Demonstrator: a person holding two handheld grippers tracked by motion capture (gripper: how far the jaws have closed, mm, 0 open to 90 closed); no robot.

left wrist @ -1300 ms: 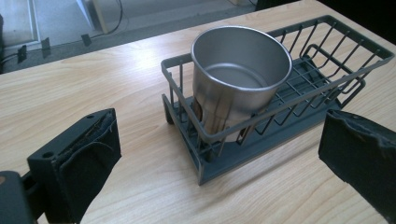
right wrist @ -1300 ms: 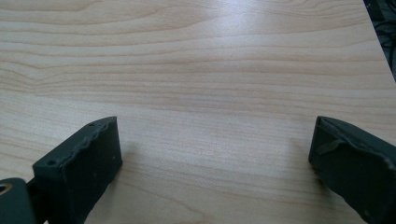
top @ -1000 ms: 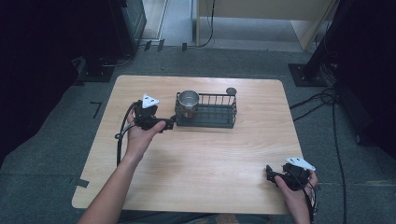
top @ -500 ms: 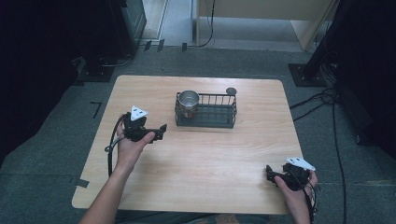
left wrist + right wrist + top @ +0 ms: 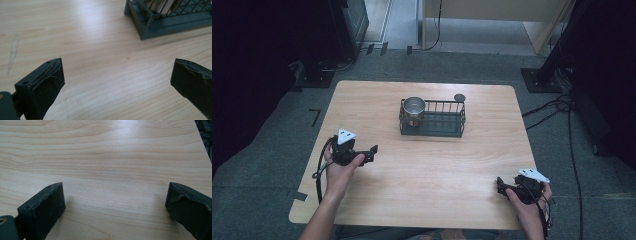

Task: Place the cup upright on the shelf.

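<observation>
Table (image 5: 422, 180): pale wood, rounded corners, on grey floor.

Rack (image 5: 433, 119): dark wire basket, far centre of the table, long side toward the person. Position unchanged across all three high views. Its near corner shows at the top right of the left gripper view (image 5: 160, 22), with bare wood between it and the jaws.

Cup (image 5: 414, 108): metal, upright, inside the rack at its left end. Unchanged from a second ago. Seen through the bars in the left gripper view (image 5: 162, 6).

Disc (image 5: 459, 97): small, dark, round, at the rack's far right corner; whether it touches the rack cannot be told. Unchanged.

Left gripper (image 5: 371, 152): held in the left hand (image 5: 339, 167) over the left part of the table, jaws pointing right, well apart from the rack. Jaws spread wide, nothing between them. A second ago it was just beside the rack's left end by the cup; half a second ago it was partway back; now it is nearer the person and the left edge.

Right gripper (image 5: 500, 184): held in the right hand (image 5: 527, 197) at the near right corner of the table, jaws pointing left. Jaws spread wide, gripping nothing, bare wood ahead. Position same as in both earlier views.
</observation>
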